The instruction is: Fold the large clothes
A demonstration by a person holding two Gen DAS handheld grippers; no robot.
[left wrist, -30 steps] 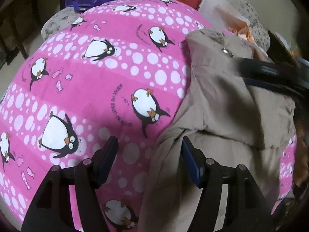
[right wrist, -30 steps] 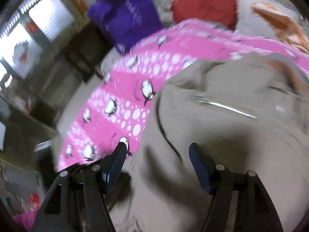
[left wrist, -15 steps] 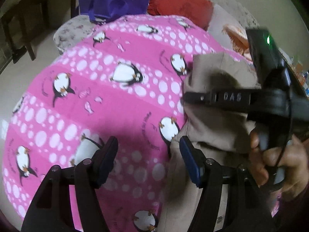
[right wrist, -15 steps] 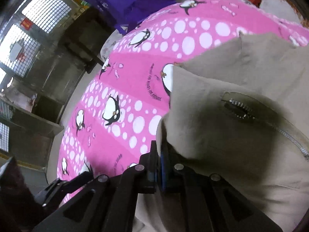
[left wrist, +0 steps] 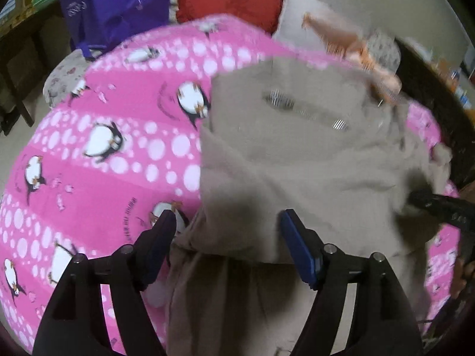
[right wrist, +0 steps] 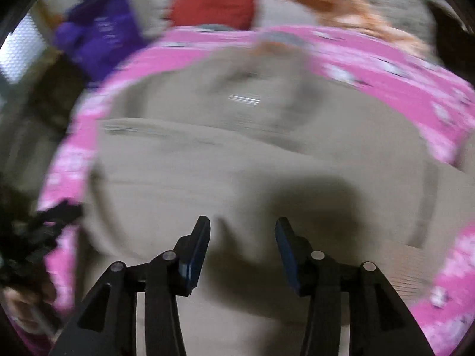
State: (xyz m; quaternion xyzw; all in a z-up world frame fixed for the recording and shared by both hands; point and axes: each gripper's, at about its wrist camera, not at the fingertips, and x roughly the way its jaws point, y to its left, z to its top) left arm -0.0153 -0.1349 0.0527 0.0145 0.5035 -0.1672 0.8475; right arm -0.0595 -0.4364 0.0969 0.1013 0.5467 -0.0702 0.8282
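A beige garment (left wrist: pixel 297 163) with a metal zipper (left wrist: pixel 302 109) lies folded over on a pink penguin-print blanket (left wrist: pixel 104 163). My left gripper (left wrist: pixel 228 225) is open and empty, its fingers over the garment's near left edge. My right gripper (right wrist: pixel 242 231) is open and empty just above the same beige garment (right wrist: pixel 237 154), in a blurred view. The right gripper also shows at the right edge of the left wrist view (left wrist: pixel 439 204).
A purple bag (left wrist: pixel 115 3), a red cushion (left wrist: pixel 231 0) and an orange-and-white cloth (left wrist: pixel 350 41) lie beyond the blanket. Dark furniture stands at the left (left wrist: pixel 17 59). The left gripper shows blurred at the left edge of the right wrist view (right wrist: pixel 35 237).
My right gripper has let go of the garment's edge and opened after laying it over. It has moved to the right. My left gripper stays open and has shifted over the garment.
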